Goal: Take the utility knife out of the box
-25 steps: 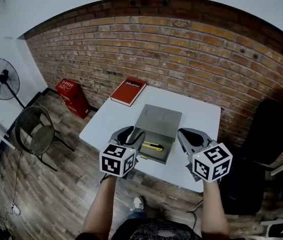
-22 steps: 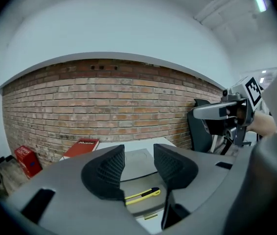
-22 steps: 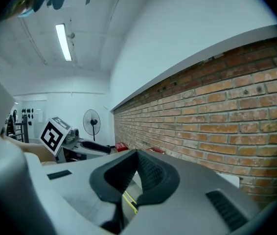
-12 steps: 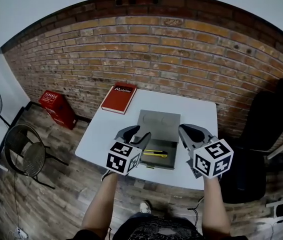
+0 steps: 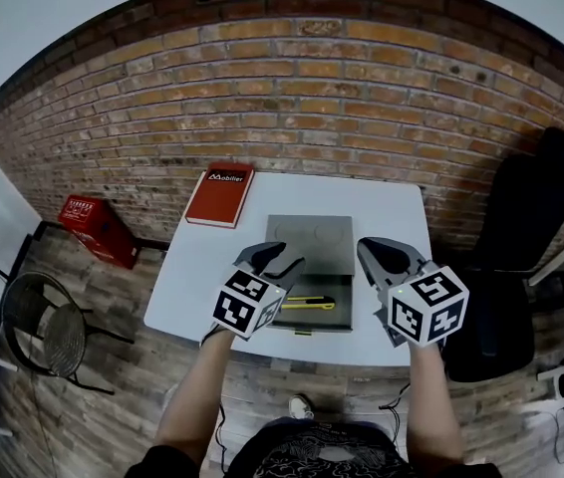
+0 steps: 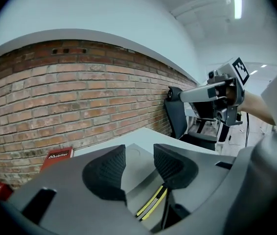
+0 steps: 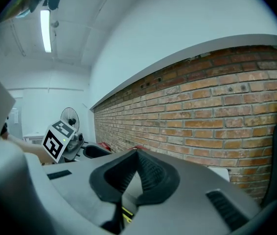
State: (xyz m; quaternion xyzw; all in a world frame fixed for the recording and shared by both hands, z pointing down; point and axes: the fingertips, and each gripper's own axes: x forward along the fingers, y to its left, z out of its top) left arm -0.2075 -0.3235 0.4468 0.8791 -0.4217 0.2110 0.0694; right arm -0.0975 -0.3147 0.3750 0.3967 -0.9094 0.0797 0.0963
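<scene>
Utility knife (image 5: 310, 304) lying in the open box (image 5: 309, 235) on the table (image 5: 200, 259), between released, empty left tongs (image 5: 277, 259) and clenched, empty right tongs (image 5: 374, 254); approach stage, next probably lowering the left tongs astride it.

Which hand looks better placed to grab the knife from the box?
The left gripper: its jaws stand apart, and the knife shows just below the gap. The right gripper has its jaws together.
</scene>
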